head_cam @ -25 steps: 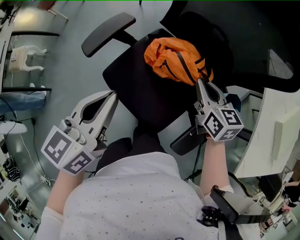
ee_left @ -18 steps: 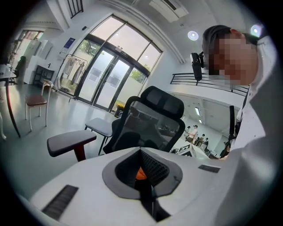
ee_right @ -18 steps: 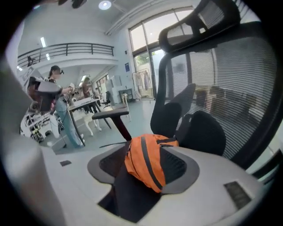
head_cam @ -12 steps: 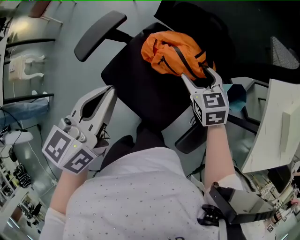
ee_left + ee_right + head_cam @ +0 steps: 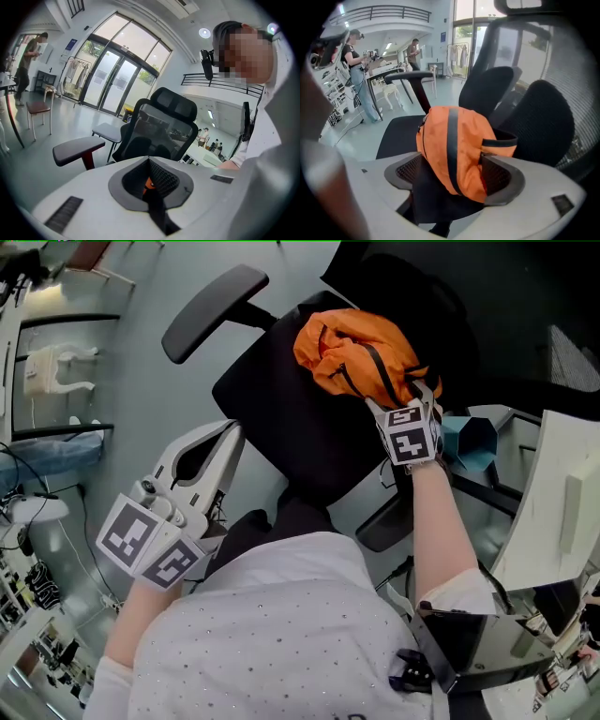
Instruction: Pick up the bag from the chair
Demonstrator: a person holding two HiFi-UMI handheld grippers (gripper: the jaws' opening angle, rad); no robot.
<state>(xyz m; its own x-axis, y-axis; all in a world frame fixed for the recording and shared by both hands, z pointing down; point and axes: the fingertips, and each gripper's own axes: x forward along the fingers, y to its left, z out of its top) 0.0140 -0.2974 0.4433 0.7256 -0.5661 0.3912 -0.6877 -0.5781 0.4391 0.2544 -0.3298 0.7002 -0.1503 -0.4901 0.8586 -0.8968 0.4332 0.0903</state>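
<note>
An orange bag (image 5: 356,348) with black straps lies on the black seat (image 5: 281,418) of an office chair. My right gripper (image 5: 403,395) is open at the bag's near end, one jaw on each side of it. In the right gripper view the bag (image 5: 454,140) fills the gap between the grey pads (image 5: 499,176) and touches the right one, with the seat (image 5: 398,131) behind it. My left gripper (image 5: 230,427) is shut and held low at the left, off the chair, with nothing in it. In the left gripper view its closed jaws (image 5: 150,161) point at the chair's backrest (image 5: 164,126).
The chair's grey armrest (image 5: 216,298) sticks out at the upper left, and its other armrest (image 5: 380,521) lies below my right forearm. A teal object (image 5: 469,437) and a white desk unit (image 5: 553,502) stand right of the chair. People (image 5: 356,70) stand at desks far behind.
My right gripper opened and moved forward onto the bag; its jaws now stand either side of the bag's near end. The left gripper has stayed about where it was.
</note>
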